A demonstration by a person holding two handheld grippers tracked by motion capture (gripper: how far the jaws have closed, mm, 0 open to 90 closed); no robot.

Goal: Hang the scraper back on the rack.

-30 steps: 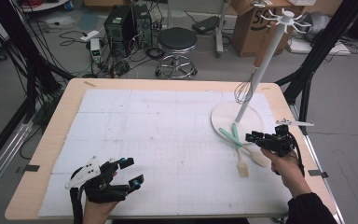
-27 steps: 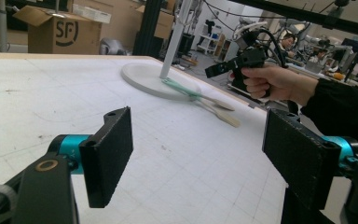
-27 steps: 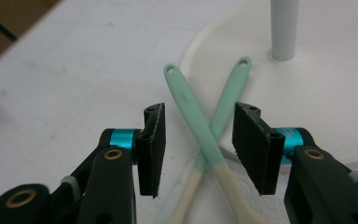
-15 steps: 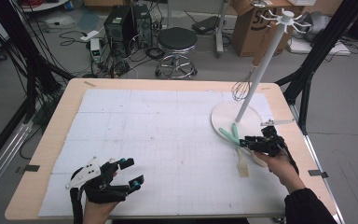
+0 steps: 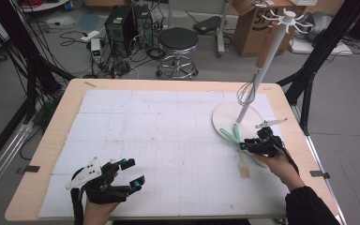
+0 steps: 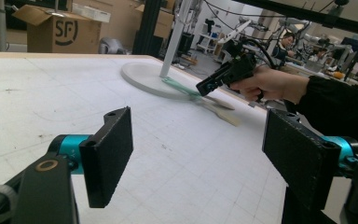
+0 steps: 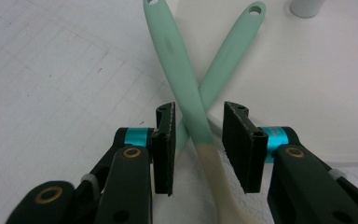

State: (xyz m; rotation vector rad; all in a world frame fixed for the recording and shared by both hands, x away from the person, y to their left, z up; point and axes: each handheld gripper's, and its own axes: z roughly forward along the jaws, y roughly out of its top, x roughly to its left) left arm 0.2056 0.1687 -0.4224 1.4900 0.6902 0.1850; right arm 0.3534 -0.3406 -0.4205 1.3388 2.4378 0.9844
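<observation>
Two mint-handled spatulas (image 7: 186, 98) lie crossed at centre right of the high view, overlapping the rim of the white stand base (image 5: 225, 115). Broad bare mat (image 5: 168, 136) fills the middle. Right gripper (image 7: 198, 140), low and level: jaws just closing, straddling the upper handle, not pressing. Left gripper (image 6: 196, 154), lower left: jaws wide, nothing between.
</observation>
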